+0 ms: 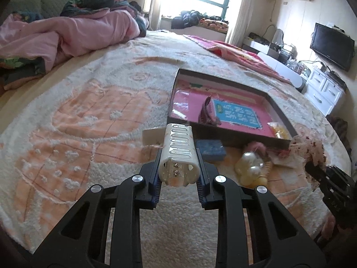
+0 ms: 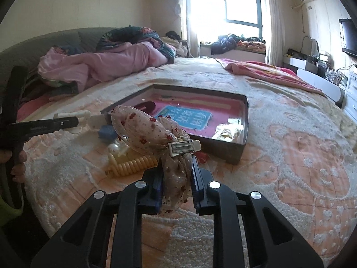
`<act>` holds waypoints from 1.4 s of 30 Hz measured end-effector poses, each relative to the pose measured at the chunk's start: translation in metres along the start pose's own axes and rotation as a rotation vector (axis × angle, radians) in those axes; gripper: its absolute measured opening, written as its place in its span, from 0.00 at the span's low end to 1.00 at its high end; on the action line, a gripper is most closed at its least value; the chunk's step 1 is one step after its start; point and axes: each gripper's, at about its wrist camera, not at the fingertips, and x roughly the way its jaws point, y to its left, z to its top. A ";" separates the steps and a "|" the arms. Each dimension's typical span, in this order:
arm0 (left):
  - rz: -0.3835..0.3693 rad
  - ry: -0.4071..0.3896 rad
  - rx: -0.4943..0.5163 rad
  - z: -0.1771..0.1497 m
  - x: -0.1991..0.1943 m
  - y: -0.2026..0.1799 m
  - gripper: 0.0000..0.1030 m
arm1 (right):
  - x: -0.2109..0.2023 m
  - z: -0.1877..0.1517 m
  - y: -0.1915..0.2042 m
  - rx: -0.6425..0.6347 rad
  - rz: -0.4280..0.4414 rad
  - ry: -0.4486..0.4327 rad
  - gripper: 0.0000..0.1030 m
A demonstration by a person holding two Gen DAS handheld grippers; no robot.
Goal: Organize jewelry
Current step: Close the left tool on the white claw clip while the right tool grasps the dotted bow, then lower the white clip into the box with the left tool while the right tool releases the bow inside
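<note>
The left gripper (image 1: 178, 169) is clenched on a cream hair claw clip (image 1: 178, 154), its blue pads pressed against the clip's two sides, the clip held clear above the bedspread (image 1: 78, 116) and pointing toward the tray. The right gripper (image 2: 177, 178) grasps a beige fabric bow clip (image 2: 145, 131) with small red flowers, its pads squeezing the bow's hanging tail while the metal clasp (image 2: 184, 147) sits just above the fingertips. Below and between the two tools, on the bedspread, lie a yellow coiled hair tie (image 2: 131, 164), some pearly beads (image 1: 250, 163) and a small blue box (image 1: 210, 149). Just beyond them sits a dark shallow tray (image 2: 244, 120) with a pink lining and a blue printed patch; inside it are a dark pink accessory (image 1: 207, 111) near the left and a yellowish packet (image 1: 280, 130) in the near right corner. Farther off, a pink quilt (image 1: 73, 35) is heaped at the far left of the bed.
</note>
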 end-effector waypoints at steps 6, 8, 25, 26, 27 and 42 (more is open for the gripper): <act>-0.020 -0.013 0.015 0.004 -0.004 -0.011 0.18 | -0.004 0.003 -0.001 -0.001 -0.002 -0.021 0.19; -0.032 -0.012 0.023 0.005 -0.003 -0.016 0.18 | -0.003 0.005 -0.001 -0.003 -0.007 -0.023 0.19; -0.078 -0.004 0.077 0.021 0.026 -0.056 0.18 | 0.017 0.026 -0.024 0.010 -0.038 -0.031 0.19; -0.080 -0.004 0.079 0.022 0.028 -0.058 0.18 | 0.018 0.028 -0.024 0.008 -0.042 -0.032 0.19; -0.084 -0.003 0.079 0.024 0.031 -0.061 0.18 | 0.020 0.030 -0.026 0.010 -0.043 -0.034 0.19; -0.103 0.008 0.105 0.048 0.066 -0.091 0.18 | 0.050 0.056 -0.060 0.071 -0.072 -0.003 0.20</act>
